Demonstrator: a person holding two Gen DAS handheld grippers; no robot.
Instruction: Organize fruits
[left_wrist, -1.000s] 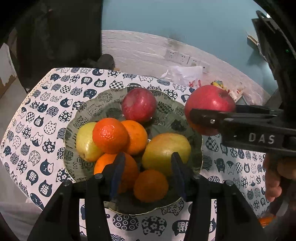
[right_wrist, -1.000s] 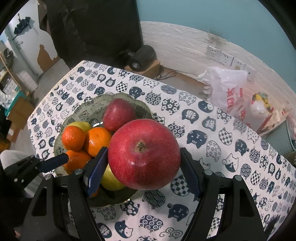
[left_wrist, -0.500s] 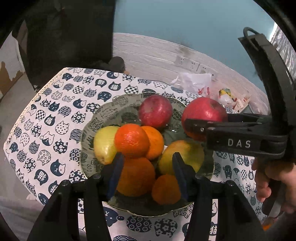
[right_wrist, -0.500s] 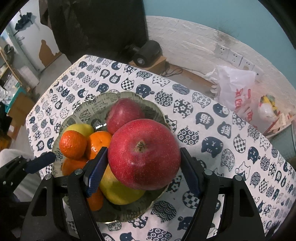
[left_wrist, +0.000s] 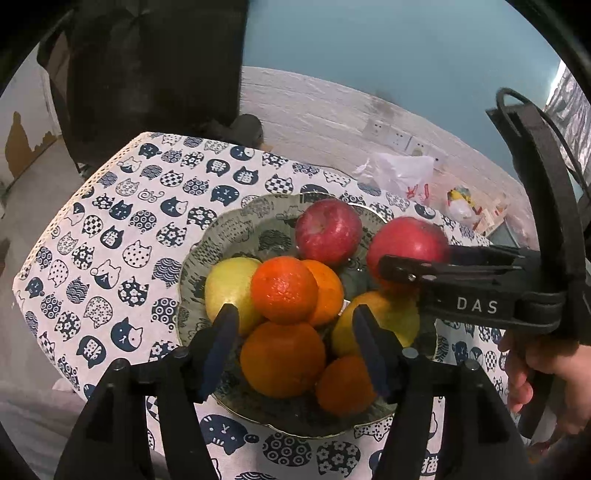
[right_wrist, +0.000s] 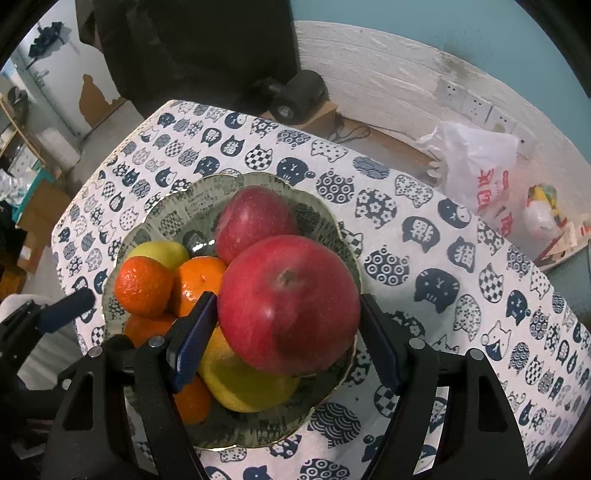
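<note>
I'd ease my right tool (right_wrist: 284, 332) down onto a gap before letting go, so the pile doesn't roll. It's clamped on a big glossy red apple (right_wrist: 288, 302) just over the bowl (right_wrist: 325, 218), perhaps touching the pear beneath. My left tool (left_wrist: 291, 343) is opening, empty, above the oranges (left_wrist: 282, 358)

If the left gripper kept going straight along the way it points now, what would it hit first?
Most likely the large orange at the near side of the bowl, which sits between the left gripper's opening, empty jaws. Depth is hard to judge, but nothing appears closer.
</note>
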